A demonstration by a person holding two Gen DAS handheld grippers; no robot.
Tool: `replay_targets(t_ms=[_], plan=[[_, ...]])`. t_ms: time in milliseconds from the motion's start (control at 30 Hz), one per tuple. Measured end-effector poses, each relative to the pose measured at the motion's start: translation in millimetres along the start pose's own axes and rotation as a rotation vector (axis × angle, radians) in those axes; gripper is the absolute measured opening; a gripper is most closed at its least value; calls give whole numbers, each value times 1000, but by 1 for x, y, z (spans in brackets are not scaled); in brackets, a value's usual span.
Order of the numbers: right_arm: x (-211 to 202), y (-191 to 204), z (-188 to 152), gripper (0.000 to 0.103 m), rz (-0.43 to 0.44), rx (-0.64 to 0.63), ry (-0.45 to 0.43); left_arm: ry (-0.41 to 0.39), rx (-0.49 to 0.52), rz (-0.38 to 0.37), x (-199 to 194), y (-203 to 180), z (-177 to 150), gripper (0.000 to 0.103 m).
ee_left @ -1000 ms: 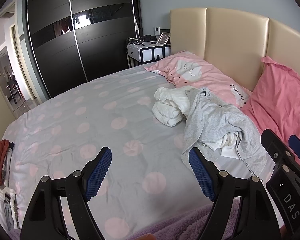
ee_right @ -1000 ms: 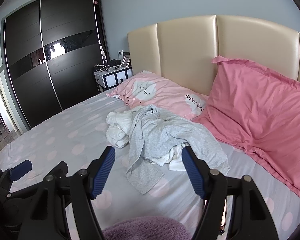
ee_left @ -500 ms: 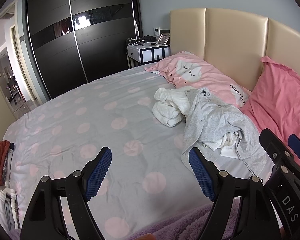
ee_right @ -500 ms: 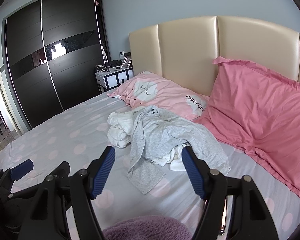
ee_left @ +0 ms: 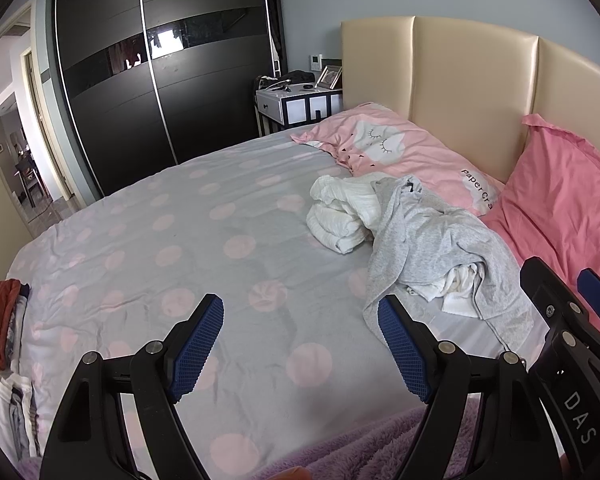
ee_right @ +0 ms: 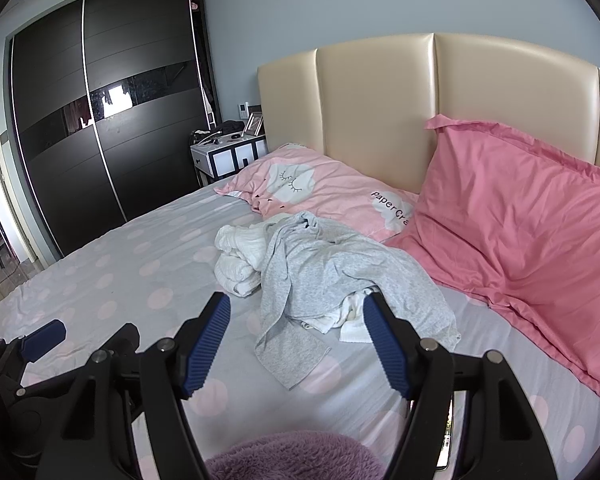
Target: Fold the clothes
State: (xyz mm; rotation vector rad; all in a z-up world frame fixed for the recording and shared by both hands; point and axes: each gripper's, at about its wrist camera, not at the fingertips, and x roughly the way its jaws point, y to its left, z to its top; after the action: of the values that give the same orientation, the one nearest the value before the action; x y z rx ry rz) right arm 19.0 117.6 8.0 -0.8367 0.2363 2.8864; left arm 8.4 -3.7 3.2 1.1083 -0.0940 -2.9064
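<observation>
grey bedsheet (ee_left: 204,248) with pale pink polka dots, heathered grey top (ee_right: 332,272), white towel (ee_left: 340,216), solid pink pillow (ee_right: 520,216), black wardrobe (ee_left: 160,80).

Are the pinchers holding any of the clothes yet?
No. The left gripper and right gripper are both open and empty, apart from the grey garment lying on the bed.

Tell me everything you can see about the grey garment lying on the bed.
The grey garment is a light heathered knit, unfolded and crumpled. It lies draped over white clothes that show at its left and under its front edge. One flap trails toward the camera on the spotted sheet. Its far edge meets the pink pillows. Neither gripper touches it.
</observation>
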Motion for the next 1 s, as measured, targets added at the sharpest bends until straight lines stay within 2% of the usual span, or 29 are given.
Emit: replay_targets(t_ms=[1000], plan=[[11, 2, -2, 68, 18, 7, 12, -38, 5, 12, 2, 2, -4, 79]])
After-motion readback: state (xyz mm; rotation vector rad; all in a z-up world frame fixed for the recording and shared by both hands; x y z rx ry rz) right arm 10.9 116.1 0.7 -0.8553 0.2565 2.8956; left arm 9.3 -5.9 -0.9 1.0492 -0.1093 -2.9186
